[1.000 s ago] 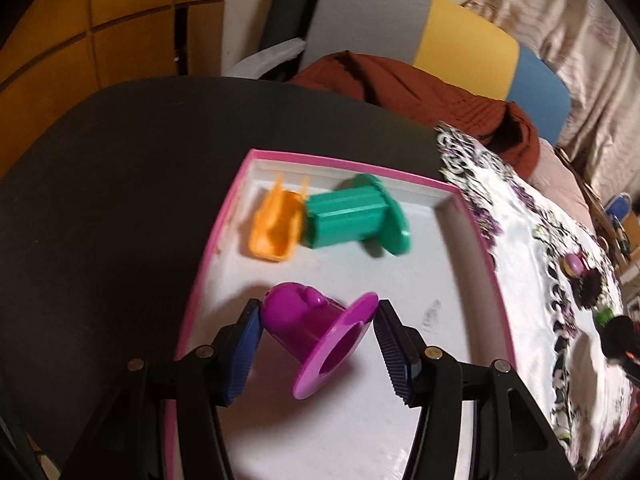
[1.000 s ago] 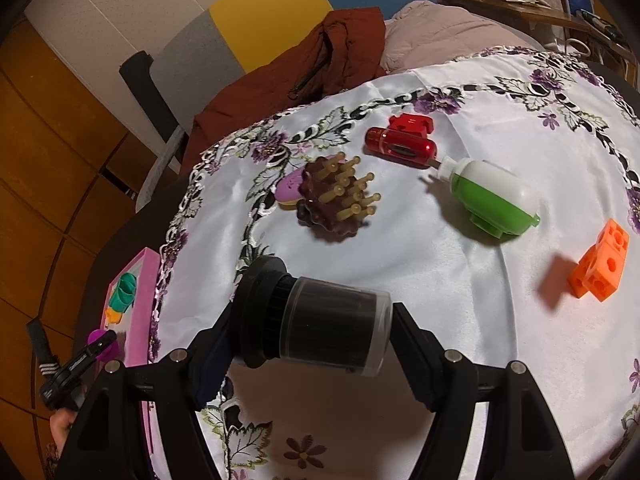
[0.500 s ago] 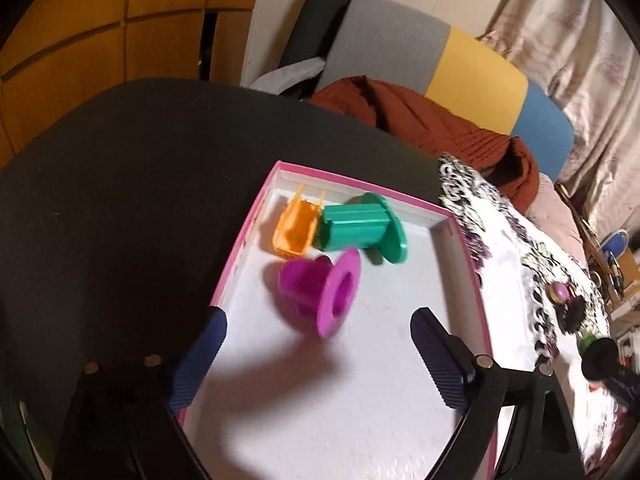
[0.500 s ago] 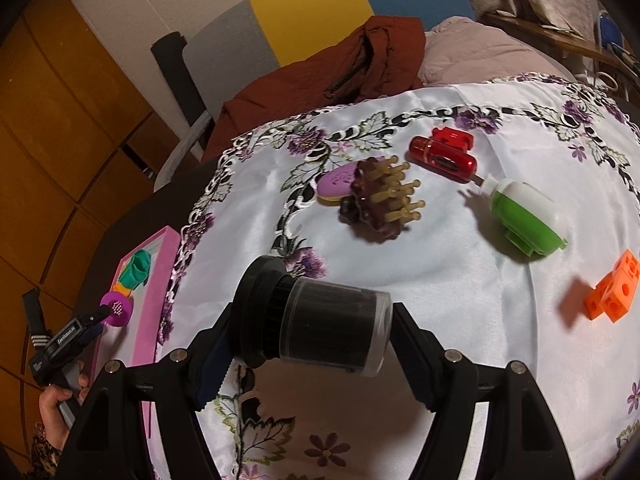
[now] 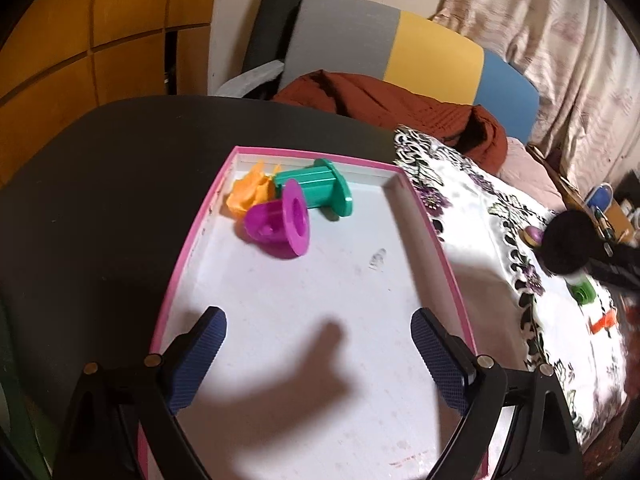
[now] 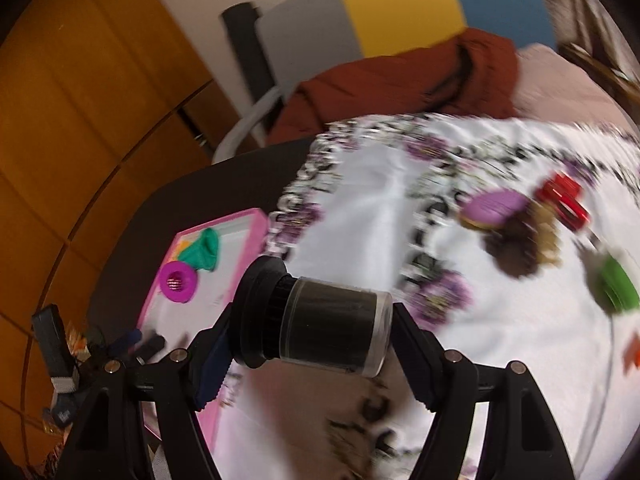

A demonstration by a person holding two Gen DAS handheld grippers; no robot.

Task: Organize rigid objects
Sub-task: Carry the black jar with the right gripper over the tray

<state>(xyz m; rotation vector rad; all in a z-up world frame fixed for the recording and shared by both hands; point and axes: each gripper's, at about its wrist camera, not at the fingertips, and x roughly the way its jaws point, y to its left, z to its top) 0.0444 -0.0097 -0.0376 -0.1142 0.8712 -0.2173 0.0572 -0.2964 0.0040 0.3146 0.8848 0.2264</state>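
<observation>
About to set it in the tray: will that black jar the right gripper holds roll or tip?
Probably rolls: the black jar is a smooth cylinder lying sideways in the right hand-held gripper. Its wider black cap may curve that roll. The pink tray has raised walls, likely stopping it.

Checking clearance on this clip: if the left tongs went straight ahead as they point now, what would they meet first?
Probably the bare floor of the pink tray; further along, the purple flanged piece. Left tongs are open; depth is uncertain.

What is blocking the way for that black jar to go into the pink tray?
Nothing visible. The black jar sits clamped in the right gripper beside the pink tray. The three toys crowd its far corner; the near floor lies bare under the open left gripper.
</observation>
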